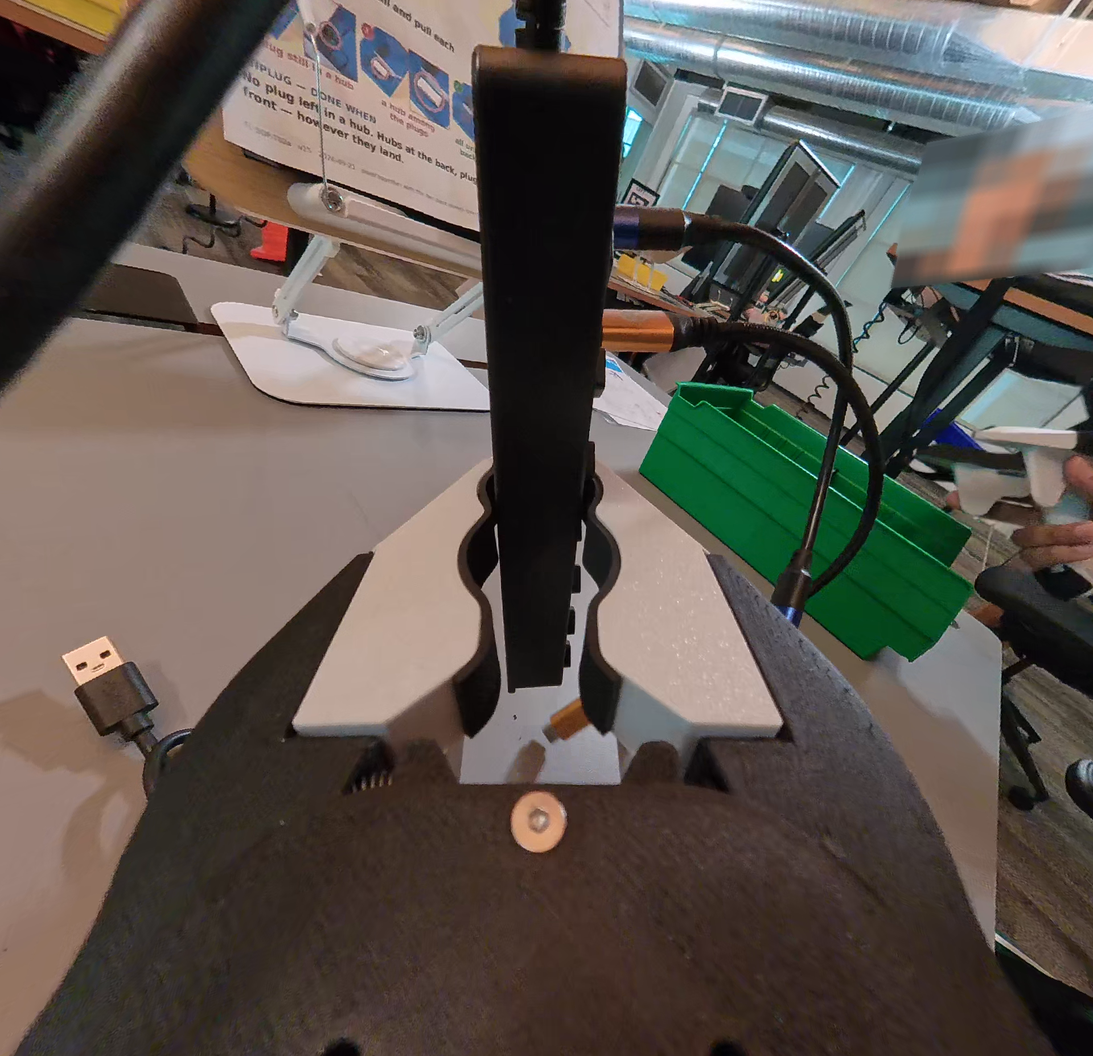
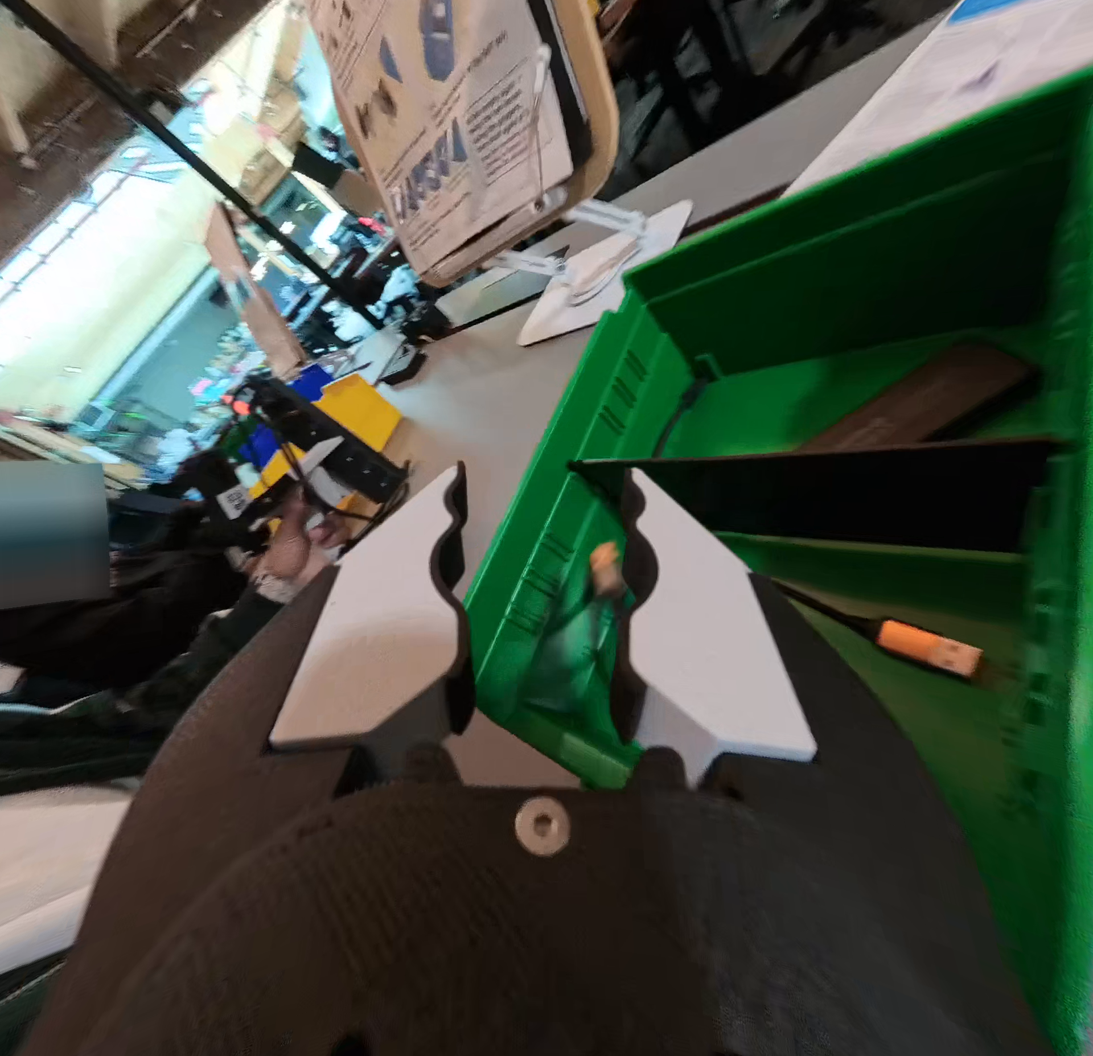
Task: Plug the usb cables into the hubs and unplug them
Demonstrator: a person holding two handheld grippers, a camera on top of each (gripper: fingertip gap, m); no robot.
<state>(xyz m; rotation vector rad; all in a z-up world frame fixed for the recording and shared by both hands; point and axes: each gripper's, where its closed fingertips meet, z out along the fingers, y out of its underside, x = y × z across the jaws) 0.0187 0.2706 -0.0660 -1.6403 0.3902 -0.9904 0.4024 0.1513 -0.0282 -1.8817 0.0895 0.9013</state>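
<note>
I have the black hub (image 1: pixel 547 341) clamped on edge in my left gripper (image 1: pixel 539 607), its long body standing up between the closed fingers and lifted off the grey table (image 1: pixel 177 495). Two braided cables sit in its right side: a blue-collared plug (image 1: pixel 647 227) higher up and an orange-collared plug (image 1: pixel 639 331) below it, both looping down toward the green bin (image 1: pixel 769 495). A black USB plug (image 1: pixel 103 681) lies loose on the table to my left, well apart from the hub.

My right gripper (image 2: pixel 541 607) is spread wide and holds nothing; it hangs over the near corner of the bin, the picture smeared with motion. Inside the bin I see a loose orange plug (image 2: pixel 928 656) in the near compartment and a dark flat block (possibly another hub, too blurred to say) (image 2: pixel 922 398) farther in.

I judge this to be mid-plugging or unplugging, with the hub braced. Next I would need the right jaws lined up square on one plug's collar, pulling or pushing straight along the port while the left holds firm.
</note>
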